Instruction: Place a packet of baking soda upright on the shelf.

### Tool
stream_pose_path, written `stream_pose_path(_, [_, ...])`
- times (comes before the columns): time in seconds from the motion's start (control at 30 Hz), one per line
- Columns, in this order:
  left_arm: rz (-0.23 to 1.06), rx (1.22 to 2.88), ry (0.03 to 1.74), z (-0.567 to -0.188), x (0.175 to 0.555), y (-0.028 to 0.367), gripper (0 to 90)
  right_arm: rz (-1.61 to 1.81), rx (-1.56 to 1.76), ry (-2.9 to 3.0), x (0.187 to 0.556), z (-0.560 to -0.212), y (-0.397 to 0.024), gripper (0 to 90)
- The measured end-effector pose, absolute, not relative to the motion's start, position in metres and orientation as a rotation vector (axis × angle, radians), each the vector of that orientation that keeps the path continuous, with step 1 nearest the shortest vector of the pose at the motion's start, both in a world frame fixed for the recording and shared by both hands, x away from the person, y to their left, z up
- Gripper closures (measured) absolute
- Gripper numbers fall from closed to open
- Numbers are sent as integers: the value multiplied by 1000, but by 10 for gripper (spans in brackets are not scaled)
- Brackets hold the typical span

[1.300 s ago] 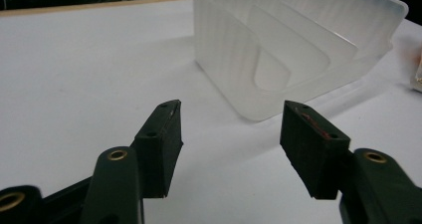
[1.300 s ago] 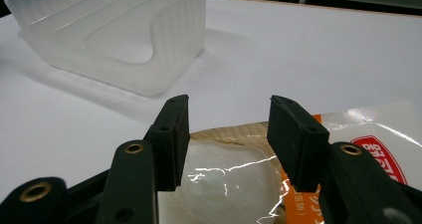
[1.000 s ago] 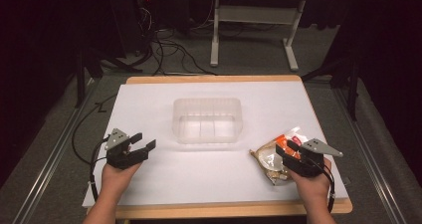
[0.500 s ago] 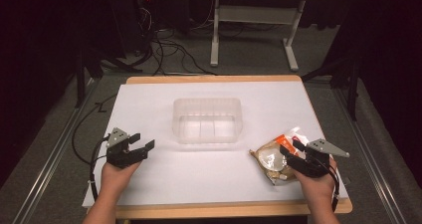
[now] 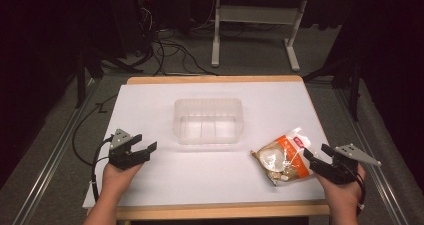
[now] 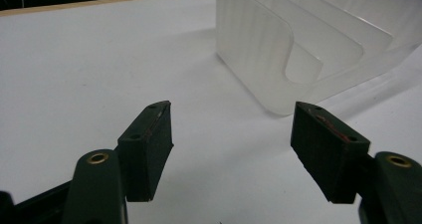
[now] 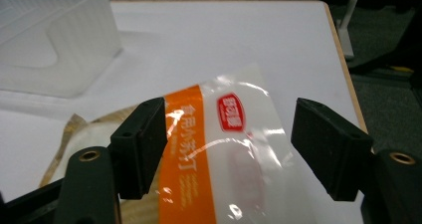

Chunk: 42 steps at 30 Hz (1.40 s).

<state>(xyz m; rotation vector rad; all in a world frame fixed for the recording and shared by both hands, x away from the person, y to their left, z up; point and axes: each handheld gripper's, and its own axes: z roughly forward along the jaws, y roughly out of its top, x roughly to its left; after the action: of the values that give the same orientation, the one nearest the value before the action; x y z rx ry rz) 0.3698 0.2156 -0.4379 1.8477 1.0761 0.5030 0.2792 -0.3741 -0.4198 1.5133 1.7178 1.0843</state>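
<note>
The right hand-held gripper (image 5: 316,159) hovers with jaws apart over the snack packet (image 5: 282,156) — orange-and-clear, lying on the white table (image 5: 150,105) near its right edge. The left hand-held gripper (image 5: 144,142) — jaws apart, empty — sits beside the translucent plastic container (image 5: 208,120).

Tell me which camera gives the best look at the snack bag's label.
The right gripper view: the snack bag lies close between the open jaws, its orange band and red logo clear. The high view shows the whole bag small, beside the right gripper. The left gripper view faces the clear container.
</note>
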Motion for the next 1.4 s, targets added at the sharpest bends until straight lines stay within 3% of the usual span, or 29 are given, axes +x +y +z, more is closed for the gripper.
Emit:
stream_pose_path(0.43, [505, 1883, 1061, -439, 369, 212, 328, 1171, 1773, 1658, 283, -447, -412, 216])
stream_pose_path(0.63, [504, 1890, 1058, -439, 369, 211, 328, 1208, 1834, 1691, 288, -458, -413, 241])
stream_pose_path(0.9, [503, 1906, 1053, -440, 370, 210, 329, 1315, 1871, 1745, 292, -471, -418, 456])
stream_pose_path(1.17, [505, 1924, 1045, -441, 369, 208, 329, 1360, 1793, 1734, 287, -462, -416, 645])
stream_pose_path(1.4, [505, 1944, 1042, -442, 369, 206, 329, 1401, 1655, 1722, 281, -445, -404, 737])
